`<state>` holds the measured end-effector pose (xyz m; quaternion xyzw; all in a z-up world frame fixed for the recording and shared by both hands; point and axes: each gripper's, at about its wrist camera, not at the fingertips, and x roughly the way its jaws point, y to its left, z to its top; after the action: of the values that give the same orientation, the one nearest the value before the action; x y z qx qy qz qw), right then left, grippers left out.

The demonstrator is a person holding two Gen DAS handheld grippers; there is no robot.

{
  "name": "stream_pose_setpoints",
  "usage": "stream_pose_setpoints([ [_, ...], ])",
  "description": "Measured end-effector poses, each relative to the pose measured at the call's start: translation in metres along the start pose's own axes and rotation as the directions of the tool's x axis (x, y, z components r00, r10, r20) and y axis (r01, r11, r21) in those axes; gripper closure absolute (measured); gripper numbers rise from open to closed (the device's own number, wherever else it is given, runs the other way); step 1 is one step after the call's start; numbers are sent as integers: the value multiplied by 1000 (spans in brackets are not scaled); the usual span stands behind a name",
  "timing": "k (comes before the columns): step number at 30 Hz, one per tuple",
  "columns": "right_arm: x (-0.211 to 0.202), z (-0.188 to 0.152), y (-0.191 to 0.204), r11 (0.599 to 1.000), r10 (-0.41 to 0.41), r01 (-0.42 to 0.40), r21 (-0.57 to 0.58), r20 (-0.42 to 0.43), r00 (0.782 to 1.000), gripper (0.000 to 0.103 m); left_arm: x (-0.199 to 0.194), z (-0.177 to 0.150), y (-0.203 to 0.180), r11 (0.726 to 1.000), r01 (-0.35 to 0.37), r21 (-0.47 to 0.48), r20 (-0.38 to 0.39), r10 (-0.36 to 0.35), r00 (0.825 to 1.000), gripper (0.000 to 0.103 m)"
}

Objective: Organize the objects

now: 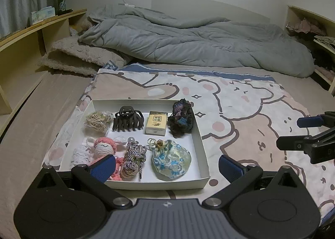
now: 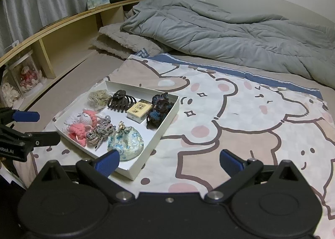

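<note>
Left wrist view puts the white box (image 1: 144, 183) right ahead of your left gripper (image 1: 166, 166), its near wall between the blue pads, which stand wide apart with nothing in them. Inside, nearest the gripper, lie a pink crochet doll (image 1: 103, 149), a coiled cord (image 1: 134, 158) and a floral pouch (image 1: 170, 160). Farther from it sit a twine bundle (image 1: 97, 121), a dark hair claw (image 1: 127, 120), a small yellow carton (image 1: 157, 122) and a dark scrunchie (image 1: 182, 118). From your right gripper (image 2: 168, 160) the box (image 2: 165, 119) lies ahead and to the left, its near corner by the left pad; those pads too are spread open and empty. The box rests on a bear-print sheet (image 2: 240, 130) on the bed, and each gripper shows at the edge of the other's view, clear of the box. Beyond the sheet lies a rumpled grey duvet (image 1: 188, 40).
</note>
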<state>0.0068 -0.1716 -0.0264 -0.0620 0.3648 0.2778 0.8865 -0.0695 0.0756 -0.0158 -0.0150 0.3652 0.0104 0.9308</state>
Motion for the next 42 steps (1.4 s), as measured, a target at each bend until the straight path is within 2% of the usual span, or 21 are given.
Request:
stream_pose_setpoints([
  [42,1,-2,-2,1000,-1,1,-9,-14,1000,0,3,-1,1,1000,6,15,0,-6,1000,0],
])
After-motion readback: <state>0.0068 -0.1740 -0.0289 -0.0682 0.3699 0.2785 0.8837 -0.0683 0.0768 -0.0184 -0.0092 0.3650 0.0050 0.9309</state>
